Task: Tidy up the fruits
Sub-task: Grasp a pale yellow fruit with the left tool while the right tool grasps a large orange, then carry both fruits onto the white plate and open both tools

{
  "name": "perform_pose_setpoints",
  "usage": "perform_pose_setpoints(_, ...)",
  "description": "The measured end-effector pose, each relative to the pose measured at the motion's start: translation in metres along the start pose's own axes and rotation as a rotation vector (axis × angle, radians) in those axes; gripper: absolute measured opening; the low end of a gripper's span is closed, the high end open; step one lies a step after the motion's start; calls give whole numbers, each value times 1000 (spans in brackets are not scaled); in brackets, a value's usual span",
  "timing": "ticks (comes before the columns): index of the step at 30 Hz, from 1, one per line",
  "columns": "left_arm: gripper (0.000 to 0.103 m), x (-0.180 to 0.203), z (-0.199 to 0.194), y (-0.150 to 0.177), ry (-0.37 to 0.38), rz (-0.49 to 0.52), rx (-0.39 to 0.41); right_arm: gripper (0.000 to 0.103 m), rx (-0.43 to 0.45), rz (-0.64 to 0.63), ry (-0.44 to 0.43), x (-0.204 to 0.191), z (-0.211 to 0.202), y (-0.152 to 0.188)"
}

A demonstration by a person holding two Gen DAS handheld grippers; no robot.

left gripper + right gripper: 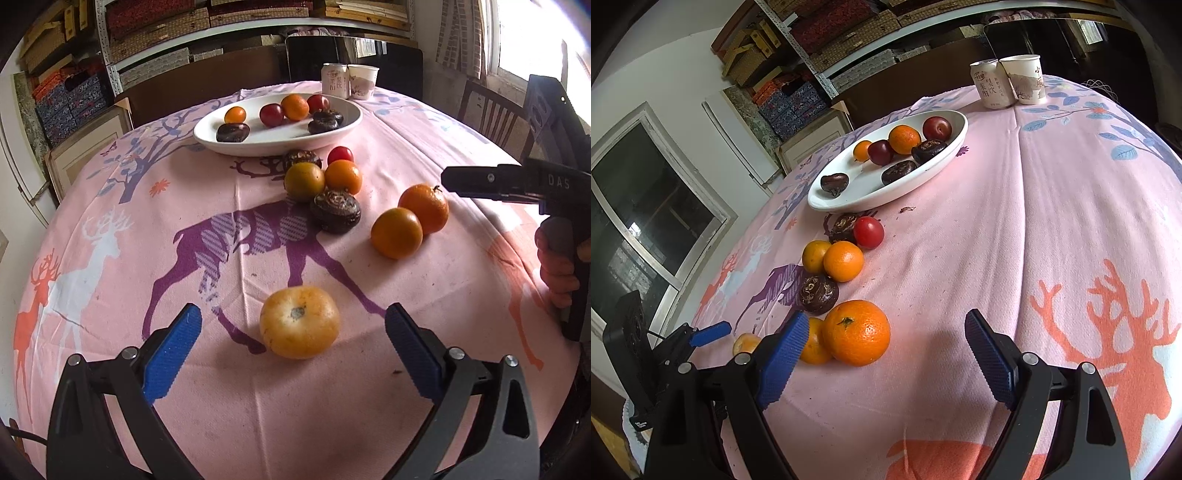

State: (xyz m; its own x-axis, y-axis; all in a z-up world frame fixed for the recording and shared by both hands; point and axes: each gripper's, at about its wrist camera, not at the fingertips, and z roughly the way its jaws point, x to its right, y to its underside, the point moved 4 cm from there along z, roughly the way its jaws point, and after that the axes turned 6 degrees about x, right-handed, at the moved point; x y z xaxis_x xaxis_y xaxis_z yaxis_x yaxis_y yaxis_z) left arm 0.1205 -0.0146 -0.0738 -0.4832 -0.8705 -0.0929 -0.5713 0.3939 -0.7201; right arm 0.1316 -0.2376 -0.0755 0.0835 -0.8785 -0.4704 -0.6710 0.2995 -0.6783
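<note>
A white oval plate point(221, 142) point(849, 199) at the back of the table holds several fruits: oranges, red plums and dark water chestnuts. More fruit lies loose on the pink cloth. A yellow-orange persimmon point(299, 321) point(746, 343) sits just ahead of my open left gripper point(293, 343), between its blue pads. Two oranges point(397, 232) point(424, 208) lie to its right. My right gripper point(882, 354) is open and empty, with a large orange point(856, 332) by its left pad. A cluster of oranges, a red plum point(868, 232) and chestnuts point(818, 293) lies nearer the plate.
A drink can point(335, 79) point(988, 86) and a paper cup point(364, 81) point(1025, 79) stand at the table's far edge. The right gripper shows in the left wrist view point(480, 181) at the right. Shelves with boxes line the back wall. A chair point(491, 107) stands at right.
</note>
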Motion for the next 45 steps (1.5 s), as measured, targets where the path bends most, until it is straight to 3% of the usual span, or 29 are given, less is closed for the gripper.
perform_pose_setpoints(1, 88, 1, 3, -2, -1, 7, -7, 87, -1, 2, 1, 1, 0, 0)
perform_pose_setpoints(3, 55, 2, 13, -1, 18, 6, -46, 87, -2, 4, 1, 2, 1, 0)
perform_pose_setpoints(5, 43, 1, 19, 0, 52, -16, -75, 87, -1, 2, 0, 2, 1, 0)
perform_pose_setpoints(15, 42, -18, 14, -1, 88, -135, -38, 83, -2, -50, -7, -5, -2, 0)
perform_pose_setpoints(19, 42, -32, 14, -10, 30, -153, 4, 50, -88, -223, 31, -22, 1, 12)
perform_pose_setpoints(22, 42, -34, 20, -16, 32, -154, 10, 50, -101, -323, 85, -28, 1, 14)
perform_pose_setpoints(28, 42, -37, 25, -14, 74, -186, 0, 53, -127, -393, 74, -40, 19, 11)
perform_pose_setpoints(36, 42, -33, 36, -17, 125, -199, -29, 44, -127, -385, 30, -47, 33, 7)
perform_pose_setpoints(39, 42, -32, 38, -41, 97, -177, 7, 44, -96, -332, 24, -39, 28, -6)
perform_pose_setpoints(45, 42, -30, 49, -130, 37, -152, 135, 44, 58, -273, 71, -40, 20, -79)
